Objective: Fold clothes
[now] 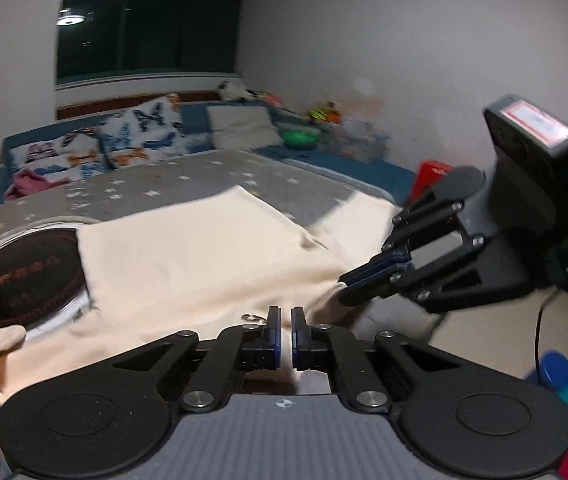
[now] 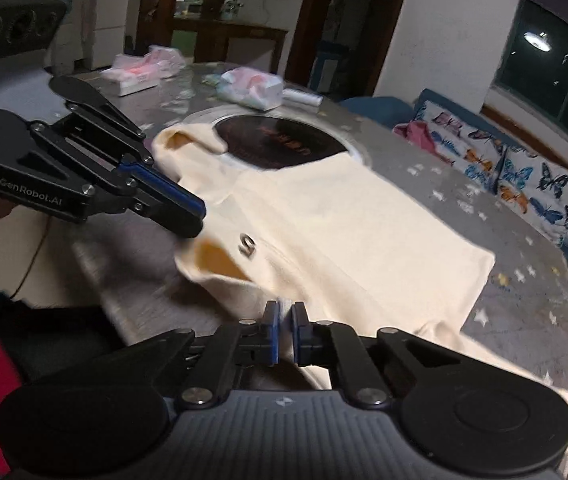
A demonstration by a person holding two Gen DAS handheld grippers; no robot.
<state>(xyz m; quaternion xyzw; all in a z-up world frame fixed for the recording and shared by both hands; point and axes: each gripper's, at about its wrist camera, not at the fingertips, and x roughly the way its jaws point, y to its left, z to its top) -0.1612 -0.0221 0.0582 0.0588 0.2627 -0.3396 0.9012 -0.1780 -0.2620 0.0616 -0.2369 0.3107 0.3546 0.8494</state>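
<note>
Left wrist view: the left gripper [image 1: 286,322] is nearly closed, pinching the near edge of the cream shirt [image 1: 204,256]; the right gripper [image 1: 343,286] is clamped on the same edge. The shirt's long axis runs away across the table [image 1: 188,184].

Right wrist view: the right gripper [image 2: 285,320] pinches the shirt's [image 2: 343,216] near edge, collar end toward the round cooktop [image 2: 280,142].

White walls [image 1: 363,32], dark window [image 1: 144,28], blue sofa [image 1: 343,160], perhaps a fridge [image 2: 110,20]
</note>
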